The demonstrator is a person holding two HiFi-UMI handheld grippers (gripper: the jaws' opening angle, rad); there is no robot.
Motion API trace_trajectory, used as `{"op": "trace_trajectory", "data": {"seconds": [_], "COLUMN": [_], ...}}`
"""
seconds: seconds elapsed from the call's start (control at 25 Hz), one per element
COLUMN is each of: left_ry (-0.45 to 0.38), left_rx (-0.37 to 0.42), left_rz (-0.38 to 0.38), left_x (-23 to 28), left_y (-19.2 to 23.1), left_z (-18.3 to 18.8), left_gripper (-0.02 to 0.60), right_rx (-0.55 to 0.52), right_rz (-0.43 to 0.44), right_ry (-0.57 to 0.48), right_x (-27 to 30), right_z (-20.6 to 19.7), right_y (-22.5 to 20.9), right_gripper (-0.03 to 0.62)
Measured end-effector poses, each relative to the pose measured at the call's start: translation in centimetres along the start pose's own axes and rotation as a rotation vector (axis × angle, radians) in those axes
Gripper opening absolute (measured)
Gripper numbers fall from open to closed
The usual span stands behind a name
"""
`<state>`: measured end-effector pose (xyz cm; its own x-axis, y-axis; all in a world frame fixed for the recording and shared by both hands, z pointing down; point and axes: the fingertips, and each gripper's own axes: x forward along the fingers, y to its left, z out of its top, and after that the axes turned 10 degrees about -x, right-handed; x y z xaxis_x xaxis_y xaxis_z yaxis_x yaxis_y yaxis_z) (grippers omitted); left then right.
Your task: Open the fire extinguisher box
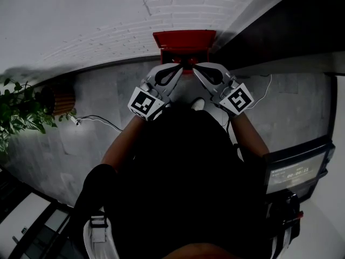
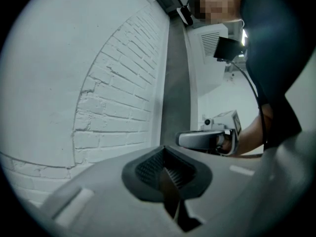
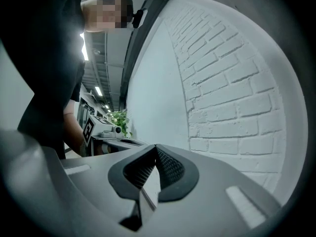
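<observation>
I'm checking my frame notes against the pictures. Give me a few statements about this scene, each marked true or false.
1. The left gripper and the right gripper both have their jaws together with nothing between them. True.
2. The fire extinguisher box is yellow. False: it is red.
3. A leafy plant stands on the person's left. True.
4. The wall behind the box is wood panelling. False: it is white brick.

Red box (image 1: 184, 39), white brick wall (image 1: 81, 20)
</observation>
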<state>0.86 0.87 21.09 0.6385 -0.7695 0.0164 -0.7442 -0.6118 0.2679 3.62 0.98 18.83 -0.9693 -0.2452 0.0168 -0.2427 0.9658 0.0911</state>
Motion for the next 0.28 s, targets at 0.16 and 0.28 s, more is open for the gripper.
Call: {"op": "trace_trajectory", "data": {"seconds": [0.16, 0.28], "left_ry": [0.007, 0.0], "left_rx": [0.007, 0.008], "left_rz": [-0.004, 0.001], "left_x": [0.1, 0.21], "left_y": [-0.02, 0.24], "left_z": [-0.22, -0.22], "left_gripper": [0.003, 0.003], "right_rx": [0.007, 0.013], "right_rz": [-0.001, -0.006], "right_ry": [0.01, 0.02], "right_x": [-0.14, -0.11], "right_z": [-0.38, -0.8], "right_y": [0.12, -0.07], "right_gripper": [0.009, 0.009]}}
